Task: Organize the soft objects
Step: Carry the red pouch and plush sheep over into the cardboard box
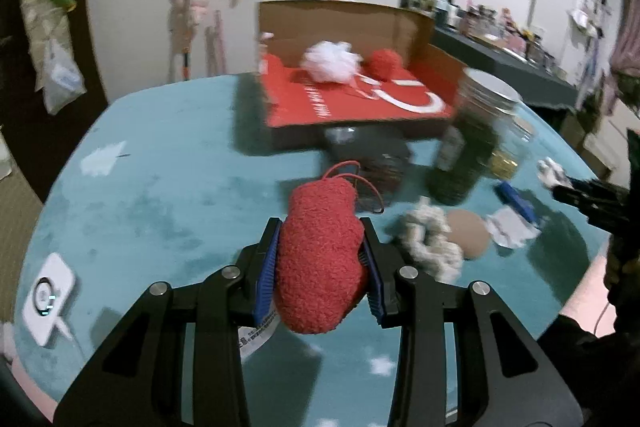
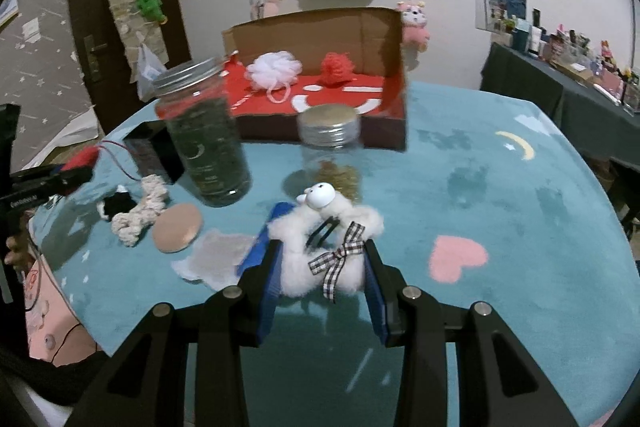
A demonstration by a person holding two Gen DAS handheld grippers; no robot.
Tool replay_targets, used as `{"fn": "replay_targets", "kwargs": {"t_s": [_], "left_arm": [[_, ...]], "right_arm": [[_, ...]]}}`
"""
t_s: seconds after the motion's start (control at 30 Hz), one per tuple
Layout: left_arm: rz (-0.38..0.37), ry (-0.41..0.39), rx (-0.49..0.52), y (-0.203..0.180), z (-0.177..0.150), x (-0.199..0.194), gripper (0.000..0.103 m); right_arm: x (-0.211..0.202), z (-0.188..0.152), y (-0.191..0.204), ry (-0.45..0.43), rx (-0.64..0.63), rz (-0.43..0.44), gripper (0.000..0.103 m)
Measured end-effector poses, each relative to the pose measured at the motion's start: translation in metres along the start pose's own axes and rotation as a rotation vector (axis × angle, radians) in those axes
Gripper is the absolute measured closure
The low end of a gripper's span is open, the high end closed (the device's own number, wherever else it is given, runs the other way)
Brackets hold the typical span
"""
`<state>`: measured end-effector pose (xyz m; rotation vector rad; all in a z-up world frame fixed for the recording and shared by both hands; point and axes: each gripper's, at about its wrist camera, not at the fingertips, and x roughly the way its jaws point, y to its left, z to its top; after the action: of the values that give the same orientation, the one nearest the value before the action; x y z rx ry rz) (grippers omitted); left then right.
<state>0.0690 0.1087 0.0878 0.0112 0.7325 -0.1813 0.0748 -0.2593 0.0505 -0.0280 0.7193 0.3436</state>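
My left gripper [image 1: 322, 259] is shut on a red fuzzy sock-like pouch [image 1: 320, 259] with a red cord, held above the teal table. My right gripper [image 2: 322, 275] is shut on a white fluffy toy [image 2: 328, 243] with big eyes and a checked bow. An open cardboard box [image 1: 416, 27] with a red floor stands at the far side; a white mesh puff [image 1: 330, 61] and a red yarn ball [image 1: 386, 65] lie inside. The box [image 2: 312, 27], the puff [image 2: 274, 69] and the ball [image 2: 338, 67] also show in the right wrist view.
On the teal table [image 2: 500, 195]: two lidded glass jars [image 2: 208, 143] [image 2: 328, 147], a black box [image 2: 154, 151], a cream knitted scrunchie [image 2: 140, 215], a tan round pad [image 2: 178, 227], a white cloth scrap [image 2: 212, 259], a blue strip [image 2: 260, 247]. A white device [image 1: 48, 297] lies near left.
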Motion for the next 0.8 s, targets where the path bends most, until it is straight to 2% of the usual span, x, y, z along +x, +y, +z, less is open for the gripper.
{"fn": "replay_targets", "kwargs": {"t_s": [0.13,0.33,0.6,0.8], "left_arm": [[0.058,0.023,-0.023,0.025,0.004,0.006,0.068],[0.092,0.084,-0.002,0.043,0.012,0.037,0.068],[0.061,0.085,0.076,0.047,0.04,0.06,0.068],[0.031,0.067,0.132,0.042,0.063,0.067,0.068]], "right_arm": [[0.0,0.003,-0.016,0.006,0.025,-0.03,0.062],[0.011,0.01,-0.033,0.029,0.032,-0.076,0.062],[0.021,0.034,-0.049,0.031,-0.014,-0.139,0.062],[0.029,0.055,-0.05,0.028,-0.075,-0.152,0.062]]}}
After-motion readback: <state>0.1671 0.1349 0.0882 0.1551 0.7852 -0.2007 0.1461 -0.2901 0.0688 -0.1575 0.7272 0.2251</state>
